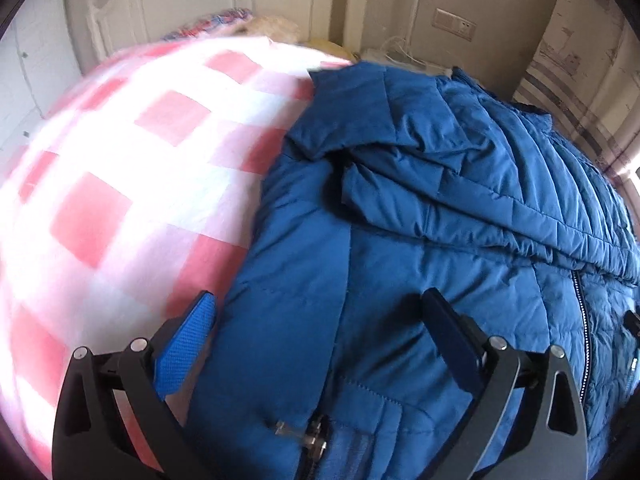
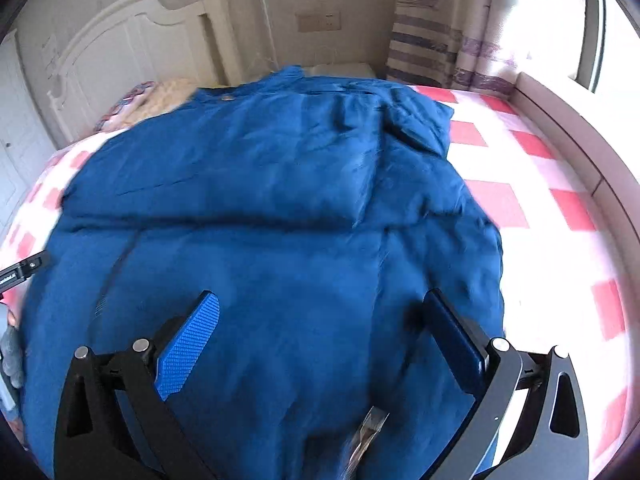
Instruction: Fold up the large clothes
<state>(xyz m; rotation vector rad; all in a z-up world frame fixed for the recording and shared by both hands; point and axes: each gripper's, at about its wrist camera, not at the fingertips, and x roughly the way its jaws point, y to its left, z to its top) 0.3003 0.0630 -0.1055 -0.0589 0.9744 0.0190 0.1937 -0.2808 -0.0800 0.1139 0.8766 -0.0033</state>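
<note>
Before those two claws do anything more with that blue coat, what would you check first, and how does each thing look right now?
1. Left gripper open: ok.
2. Right gripper open: ok.
3. Neither holds fabric yet: ok.
4. Blue jacket lying on the checkered bedspread: ok.
5. Sleeve folded across the body: ok.
6. Jacket fully smoothed: not ok, creases show.

We count one blue quilted jacket [image 1: 420, 208], with one sleeve [image 1: 400, 128] folded across it, lying on one pink-and-white checked bedsheet [image 1: 120, 168]. We see two grippers: the left gripper [image 1: 320, 320] and the right gripper [image 2: 320, 320], two fingers on each. One white headboard [image 2: 132, 40], one wall socket plate [image 2: 318, 22], one striped curtain [image 2: 432, 40], one zipper pull [image 1: 316, 438].
</note>
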